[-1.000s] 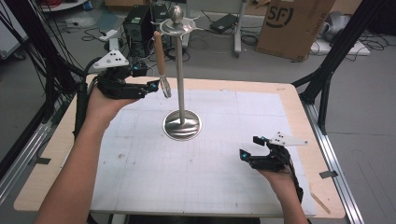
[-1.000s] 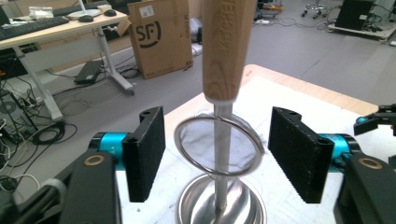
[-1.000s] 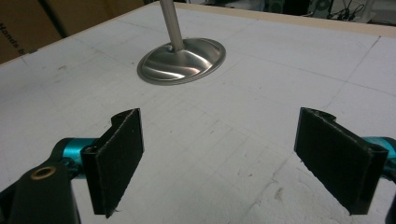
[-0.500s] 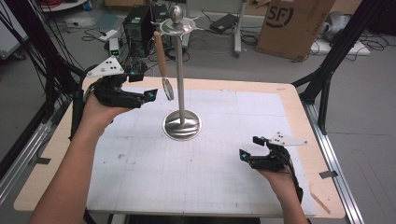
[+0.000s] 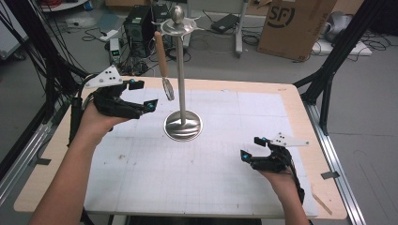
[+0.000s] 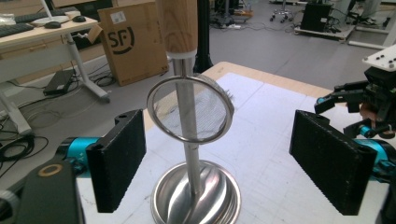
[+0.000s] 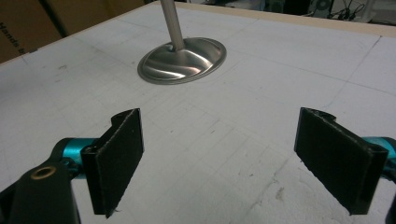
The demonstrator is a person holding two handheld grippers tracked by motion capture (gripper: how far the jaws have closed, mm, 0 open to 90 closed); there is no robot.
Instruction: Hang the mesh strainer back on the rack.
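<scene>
Both claws gape empty (2 in all): left claw [image 5: 149, 104] near the hanging strainer [image 5: 168, 89], right claw [image 5: 251, 149] low over the mat [image 5: 197, 178]

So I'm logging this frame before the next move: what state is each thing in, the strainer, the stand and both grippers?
Strainer: hanging from the stand's top by its wooden handle, not gripped, mesh ring clear of the table.
Stand: upright, base flat on the white mat.
Left gripper: open, raised, jaws spread either side of the mesh ring without touching it.
Right gripper: open, empty, low over the mat.
</scene>
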